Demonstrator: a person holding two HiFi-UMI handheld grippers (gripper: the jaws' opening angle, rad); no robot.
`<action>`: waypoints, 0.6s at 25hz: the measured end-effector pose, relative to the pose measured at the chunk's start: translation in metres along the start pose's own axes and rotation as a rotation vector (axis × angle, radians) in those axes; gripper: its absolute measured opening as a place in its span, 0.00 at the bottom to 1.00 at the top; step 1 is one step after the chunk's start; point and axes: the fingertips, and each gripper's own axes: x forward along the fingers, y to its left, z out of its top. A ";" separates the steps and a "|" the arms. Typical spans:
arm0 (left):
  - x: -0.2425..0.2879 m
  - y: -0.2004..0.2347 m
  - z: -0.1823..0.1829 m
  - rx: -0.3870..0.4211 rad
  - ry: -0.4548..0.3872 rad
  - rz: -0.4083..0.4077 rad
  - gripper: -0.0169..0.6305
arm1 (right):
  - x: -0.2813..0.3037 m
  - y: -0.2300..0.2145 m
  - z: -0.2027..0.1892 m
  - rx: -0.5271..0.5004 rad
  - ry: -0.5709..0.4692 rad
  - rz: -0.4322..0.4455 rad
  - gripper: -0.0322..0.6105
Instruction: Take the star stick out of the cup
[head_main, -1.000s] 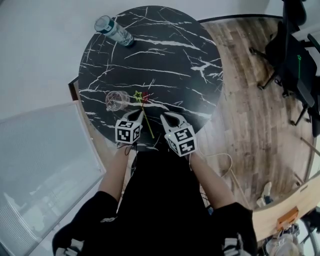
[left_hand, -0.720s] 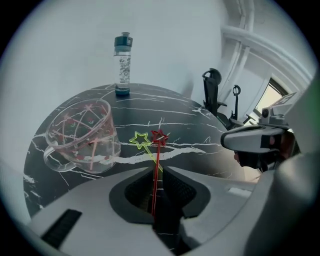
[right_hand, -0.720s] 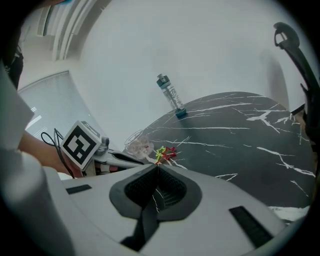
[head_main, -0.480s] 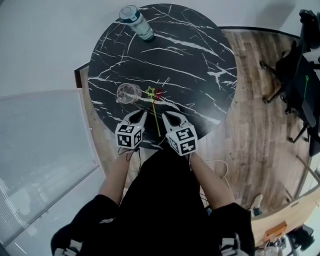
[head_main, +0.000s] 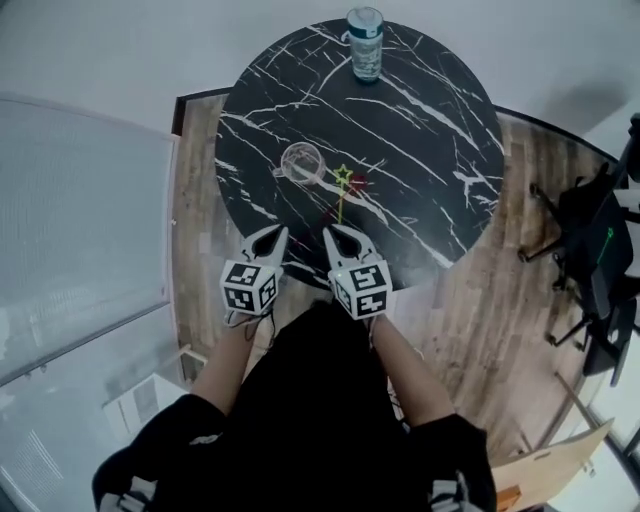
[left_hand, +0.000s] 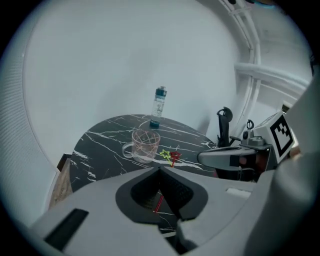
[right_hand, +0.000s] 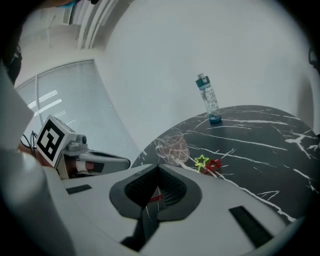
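- A round black marble-look surface (head_main: 420, 130) with thin white veins carries all the things.
- A clear glass cup (head_main: 300, 160) with a side handle stands upright on the near left part of the surface; faint reddish lines show on its wall in the left gripper view.
- The yellow-green star stick (head_main: 342, 186), a thin rod topped by an outlined star, lies flat on the surface just beside the cup, outside it, with its rod running toward the person.
- A red star stick (head_main: 358, 184) of the same wire-like shape lies touching or just beside the yellow-green one.
- A clear plastic bottle (head_main: 365, 45) with a blue-green cap and base stands upright at the far rim, well apart from the cup.
- The left gripper (left_hand: 160, 170), smooth grey with ribbed dark pads, has its jaw tips pressed together; a red sliver shows through the hollow behind them.
- The right gripper (right_hand: 159, 166) looks the same: tips together, a red sliver in the hollow.
- Both grippers hang over the near rim, side by side.
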 end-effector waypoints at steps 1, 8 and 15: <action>-0.011 0.002 0.002 -0.006 -0.023 0.013 0.02 | -0.003 0.006 0.005 -0.013 -0.019 0.001 0.05; -0.083 0.001 0.034 -0.022 -0.235 0.057 0.02 | -0.042 0.056 0.057 -0.159 -0.162 -0.021 0.05; -0.156 -0.015 0.070 0.044 -0.375 0.068 0.02 | -0.103 0.103 0.115 -0.306 -0.317 -0.077 0.05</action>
